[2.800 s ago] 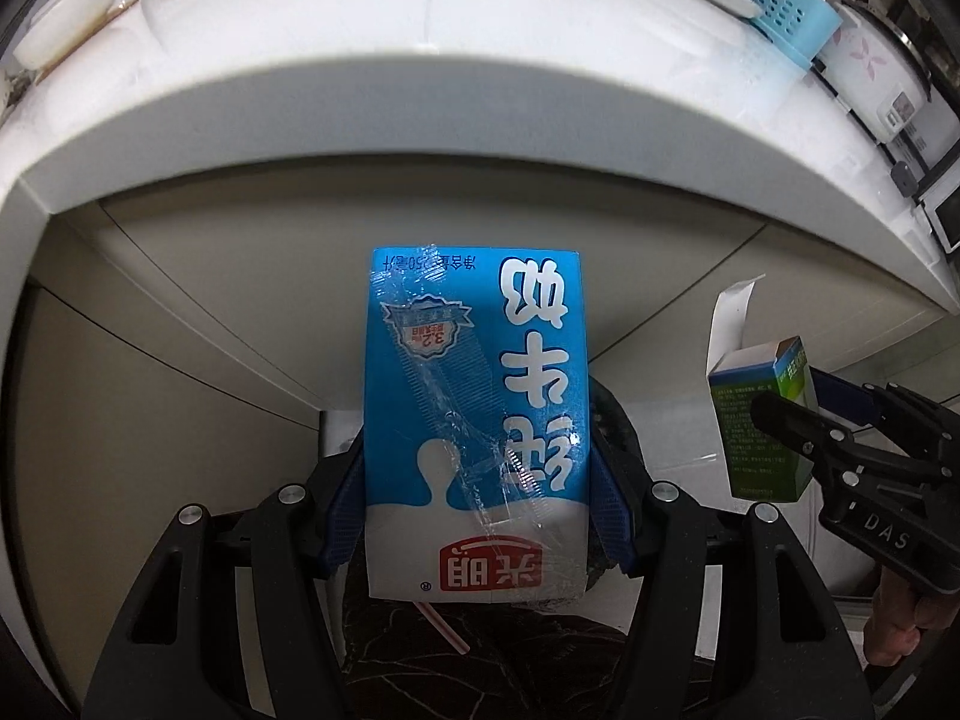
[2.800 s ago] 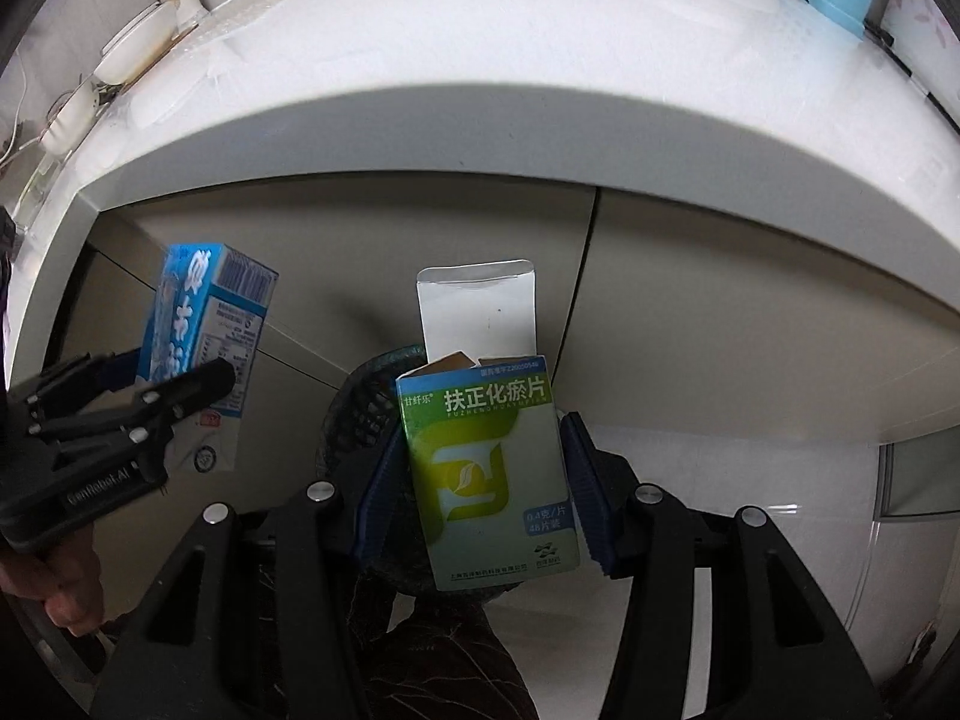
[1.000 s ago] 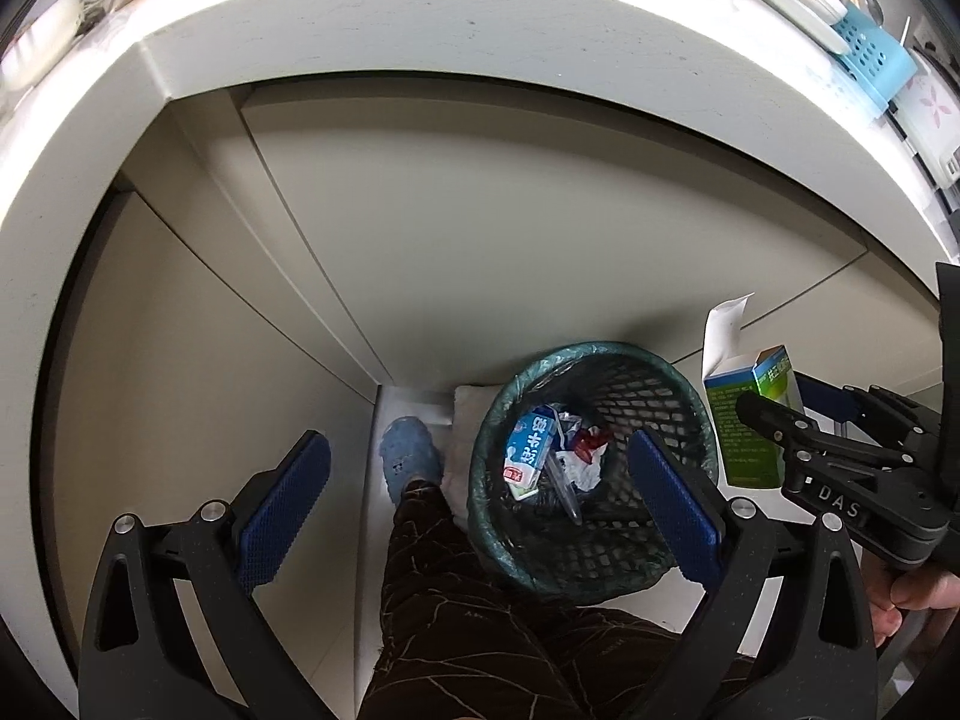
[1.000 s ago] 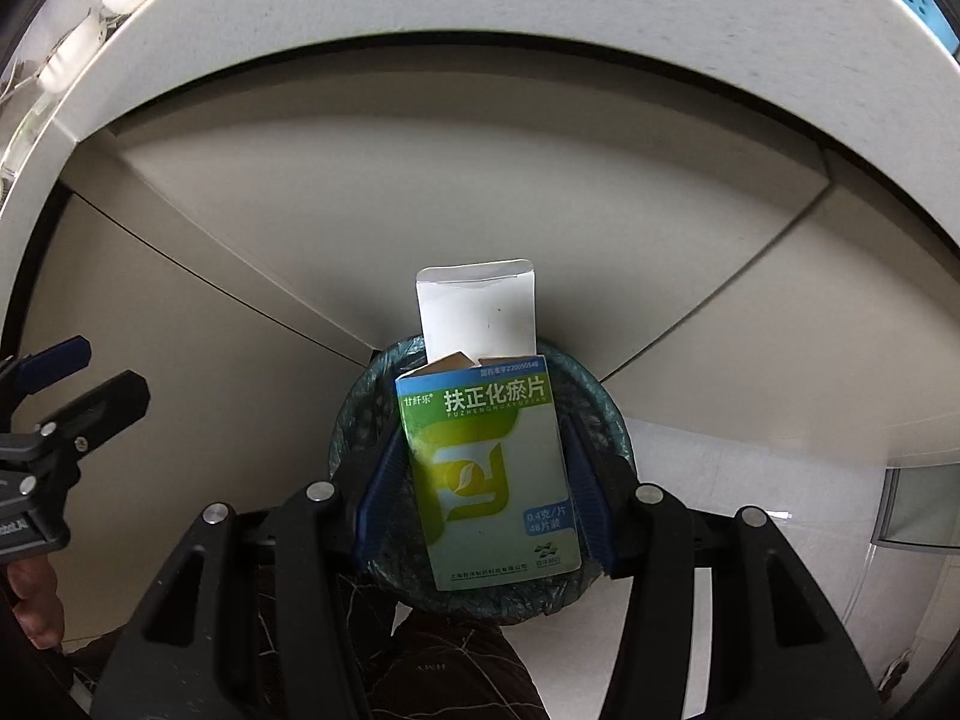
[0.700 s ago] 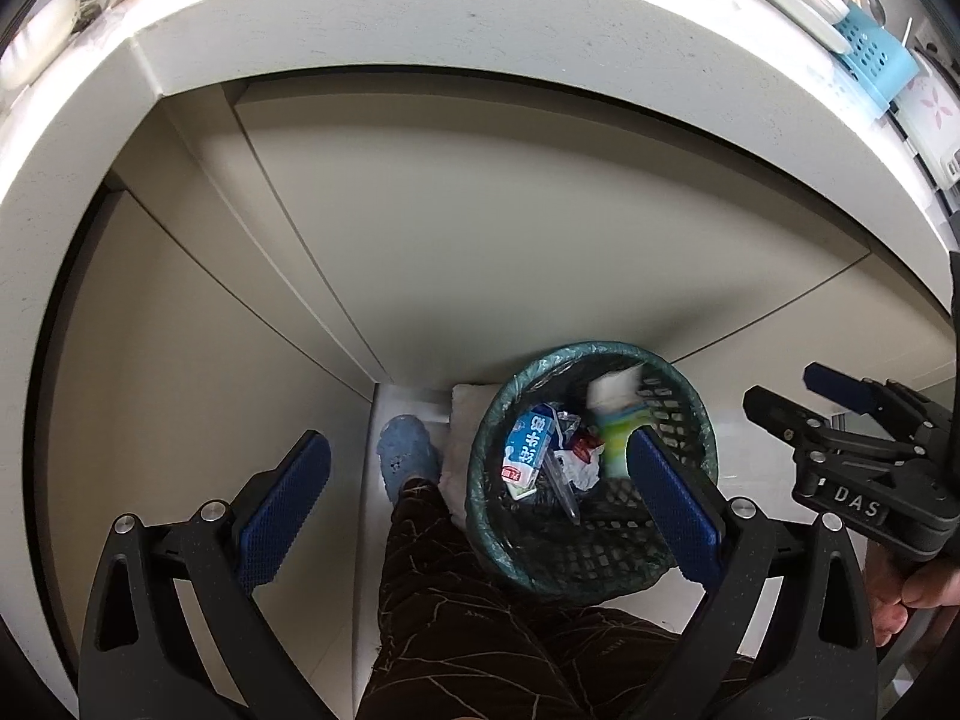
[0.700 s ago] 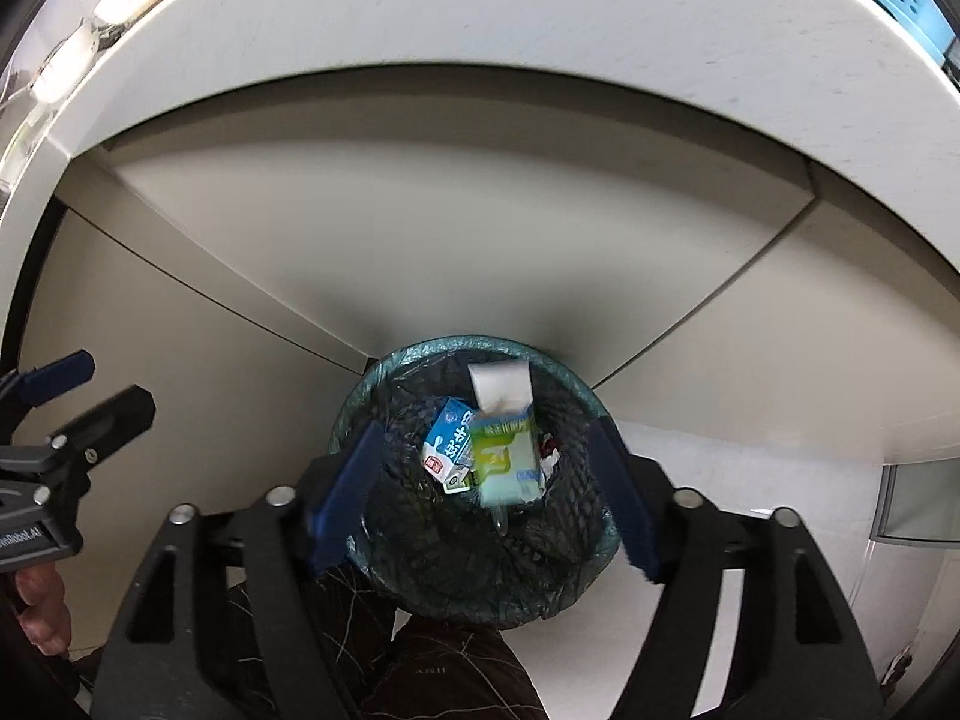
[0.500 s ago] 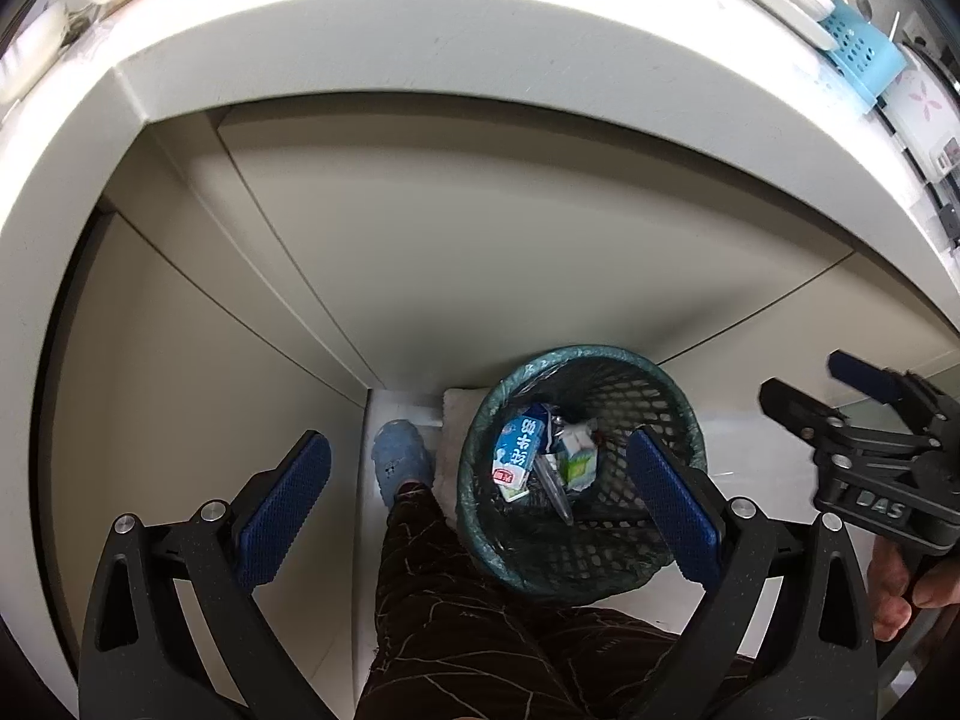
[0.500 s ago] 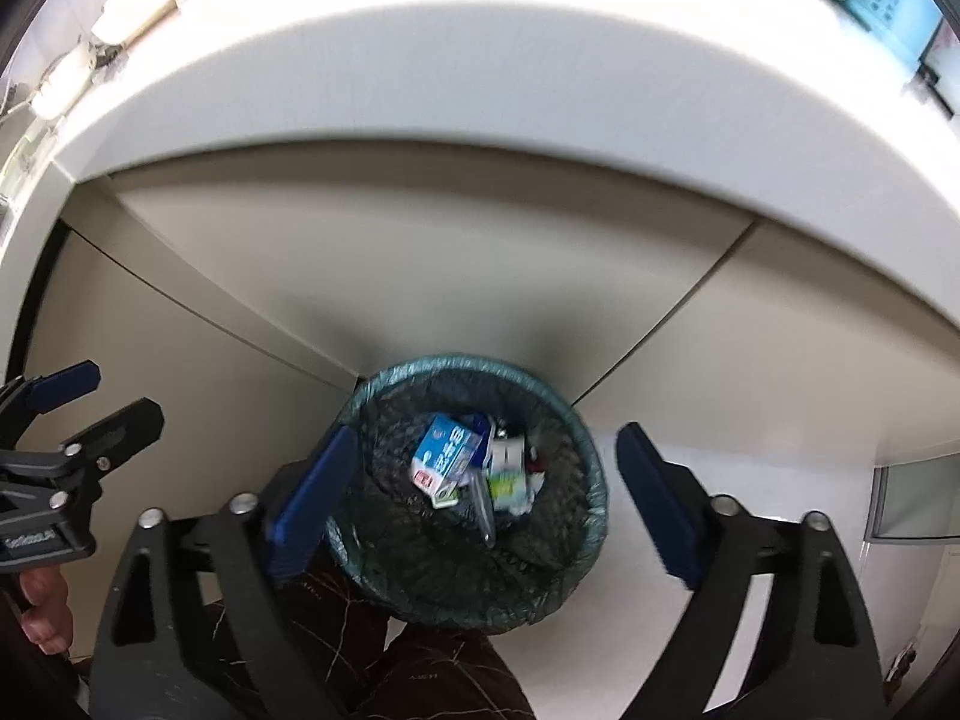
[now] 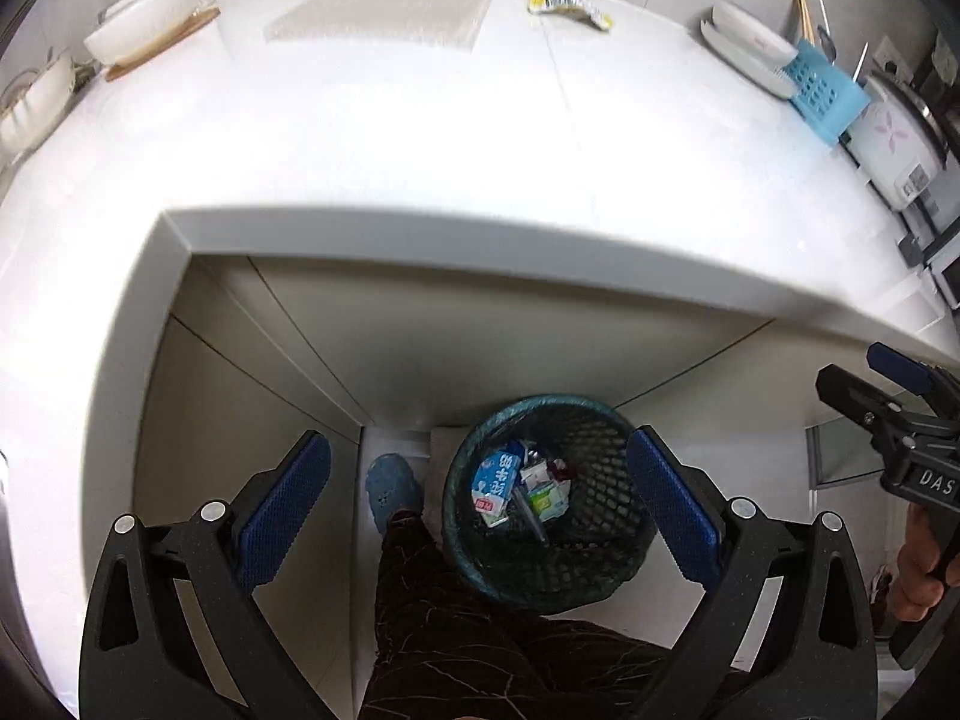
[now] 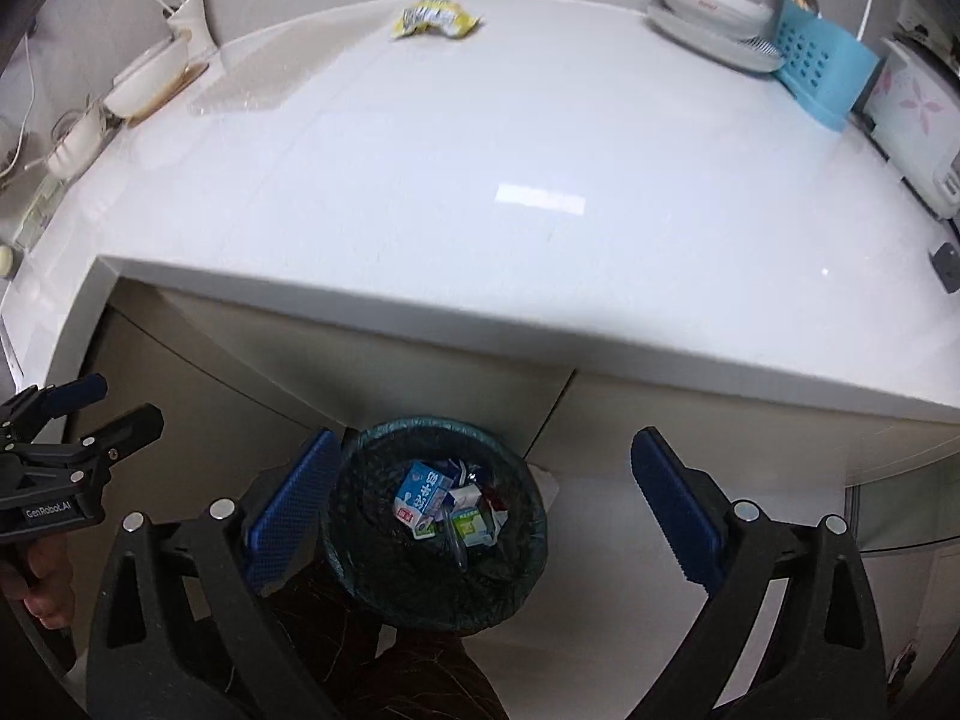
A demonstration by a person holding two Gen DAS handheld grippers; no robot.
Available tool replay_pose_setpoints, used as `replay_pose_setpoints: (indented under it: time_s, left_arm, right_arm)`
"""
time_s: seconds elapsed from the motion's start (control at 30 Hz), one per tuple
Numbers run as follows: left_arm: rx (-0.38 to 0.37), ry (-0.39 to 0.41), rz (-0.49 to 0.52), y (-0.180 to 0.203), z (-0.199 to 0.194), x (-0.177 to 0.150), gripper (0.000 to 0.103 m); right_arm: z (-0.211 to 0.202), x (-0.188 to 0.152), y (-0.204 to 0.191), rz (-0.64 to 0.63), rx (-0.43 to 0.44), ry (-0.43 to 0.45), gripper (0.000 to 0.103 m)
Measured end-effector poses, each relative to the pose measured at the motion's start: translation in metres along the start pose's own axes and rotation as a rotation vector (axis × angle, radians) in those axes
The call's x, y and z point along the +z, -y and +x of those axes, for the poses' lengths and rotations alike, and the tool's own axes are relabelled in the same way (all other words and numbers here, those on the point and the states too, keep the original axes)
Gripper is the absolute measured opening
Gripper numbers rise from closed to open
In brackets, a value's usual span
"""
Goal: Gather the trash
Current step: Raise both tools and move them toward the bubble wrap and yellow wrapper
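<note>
Both tongs spread, empty: left tongs [image 9: 477, 501], right tongs [image 10: 480, 507]. Blue milk carton [image 10: 418, 498] and green box [image 10: 471, 525] inside mesh bin [image 10: 360, 564] on floor. Yellow wrapper [image 10: 433, 17] on worktop [image 10: 480, 192].

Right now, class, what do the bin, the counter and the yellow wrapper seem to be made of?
Bin: looks like dark plastic or wire mesh, lined with a thin greenish plastic bag; the lattice wall shows through.
Counter: hard, smooth, glossy white, perhaps stone or composite; it mirrors a light.
Yellow wrapper: thin crinkled plastic film, judging by its creases and printed surface.
</note>
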State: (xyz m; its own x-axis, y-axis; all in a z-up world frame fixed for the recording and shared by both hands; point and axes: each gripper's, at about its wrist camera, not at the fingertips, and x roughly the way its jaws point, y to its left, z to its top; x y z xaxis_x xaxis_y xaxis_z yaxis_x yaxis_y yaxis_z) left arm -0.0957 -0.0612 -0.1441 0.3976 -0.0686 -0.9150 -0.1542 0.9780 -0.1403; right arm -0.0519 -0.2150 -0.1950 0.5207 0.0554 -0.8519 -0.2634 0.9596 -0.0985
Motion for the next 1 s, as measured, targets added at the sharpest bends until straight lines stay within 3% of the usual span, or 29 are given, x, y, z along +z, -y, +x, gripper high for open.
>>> replay_pose_setpoints:
  time_s: [0.53, 1.0]
  left_arm:
    - [-0.012, 0.073, -0.007, 0.004, -0.053, 0.078, 0.097]
    - [-0.021, 0.108, -0.024, -0.008, -0.064, 0.157, 0.097]
  right_arm:
    - [-0.056, 0.086, -0.004, 0.0, 0.013, 0.089, 0.094]
    - [-0.06, 0.162, -0.004, 0.015, -0.015, 0.121, 0.094]
